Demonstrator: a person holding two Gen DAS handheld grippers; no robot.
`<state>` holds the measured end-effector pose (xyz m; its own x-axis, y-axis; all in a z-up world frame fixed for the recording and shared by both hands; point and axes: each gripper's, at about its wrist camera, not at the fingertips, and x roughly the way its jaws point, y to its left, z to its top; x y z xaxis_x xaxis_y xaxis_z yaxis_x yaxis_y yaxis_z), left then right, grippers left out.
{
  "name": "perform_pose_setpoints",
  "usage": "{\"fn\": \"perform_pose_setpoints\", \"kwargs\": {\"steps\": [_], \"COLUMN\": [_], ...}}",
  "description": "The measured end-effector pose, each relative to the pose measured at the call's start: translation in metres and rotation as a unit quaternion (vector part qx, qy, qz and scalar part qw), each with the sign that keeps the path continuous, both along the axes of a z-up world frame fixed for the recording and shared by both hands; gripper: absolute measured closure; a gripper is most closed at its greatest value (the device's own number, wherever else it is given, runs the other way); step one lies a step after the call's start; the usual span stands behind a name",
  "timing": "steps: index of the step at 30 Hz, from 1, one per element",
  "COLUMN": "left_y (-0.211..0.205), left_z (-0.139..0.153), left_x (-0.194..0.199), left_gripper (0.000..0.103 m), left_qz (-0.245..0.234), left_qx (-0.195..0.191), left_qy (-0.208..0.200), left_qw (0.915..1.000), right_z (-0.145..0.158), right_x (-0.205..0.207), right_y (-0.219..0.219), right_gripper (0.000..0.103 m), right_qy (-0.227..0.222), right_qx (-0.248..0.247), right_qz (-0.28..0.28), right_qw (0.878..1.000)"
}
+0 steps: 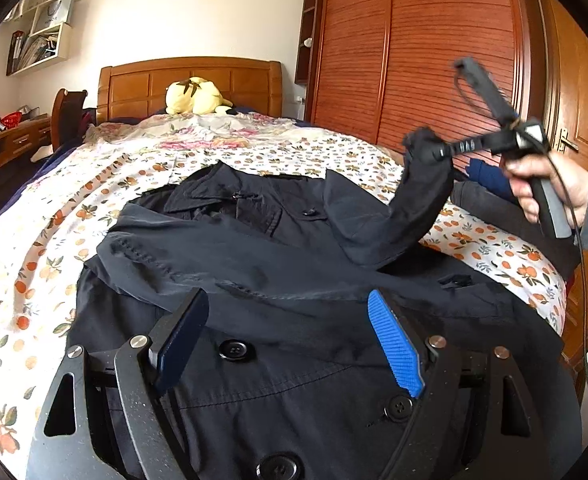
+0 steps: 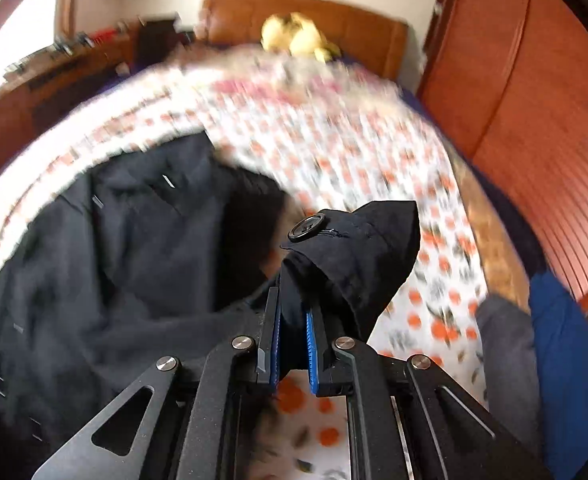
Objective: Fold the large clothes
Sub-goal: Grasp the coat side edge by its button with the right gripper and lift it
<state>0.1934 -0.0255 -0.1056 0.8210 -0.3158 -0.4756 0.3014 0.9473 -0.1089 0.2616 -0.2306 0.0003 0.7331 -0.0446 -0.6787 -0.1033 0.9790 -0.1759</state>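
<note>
— Coat, dark navy, lies spread on the bed, on the orange-print sheet, collar toward the far headboard and hem toward the near edge. So its long axis runs near to far?

— Yes, near to far, buttons up. Starting at the left: any writing to read?

— On the far-left wall shelf there is a white bag with dark lettering, too small to make out. Nothing else legible.

— And the left gripper?

— Its jaws stand wide apart over the near part of the coat, one dark pad on the left, one blue ribbed pad on the right. Nothing is between them, and I cannot tell whether the tips touch the cloth. A black button sits just beneath, between the fingers.

— Moving right?

— One sleeve is already laid across the chest. The other sleeve rises off the coat's right side, up to the right gripper, which a hand holds above the bed's right edge.

— How far open is that one?

— Nearly closed. In its own blurred view the blue pads pinch the sleeve's cuff, with a cuff button showing just past the tips.

— Beyond it?

— A yellow plush toy by the headboard, and the red-brown wardrobe at far right.
</note>
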Motion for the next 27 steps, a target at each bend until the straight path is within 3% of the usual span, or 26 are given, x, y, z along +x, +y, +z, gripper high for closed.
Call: {"fn": "perform_pose_setpoints", "kwargs": {"steps": [5,9,18,27], "left_y": [0.017,0.033,0.078,0.116], "left_z": [0.007,0.011,0.015,0.021], "left_x": [-0.007,-0.022,-0.059,-0.080], "left_gripper": [0.020,0.020,0.020,0.020], "left_qz": [0.020,0.040,0.098,0.143], "left_qx": [-0.012,-0.009,0.024,0.028], "left_qy": [0.004,0.007,0.012,0.009], "left_qw": [0.9997,0.9991,0.9949,0.9892], "right_z": [0.027,0.028,0.007,0.015], "right_x": [-0.022,-0.034,-0.055,-0.048], "right_y": [0.045,0.083,0.148,0.159], "right_gripper": [0.093,0.093,0.093,0.086], "right_qy": [-0.040,-0.046,-0.026,-0.002], "right_qx": [0.025,0.047,0.075,0.063], "right_qz": [0.057,0.113,0.203,0.227], "right_qw": [0.997,0.991,0.976,0.972]}}
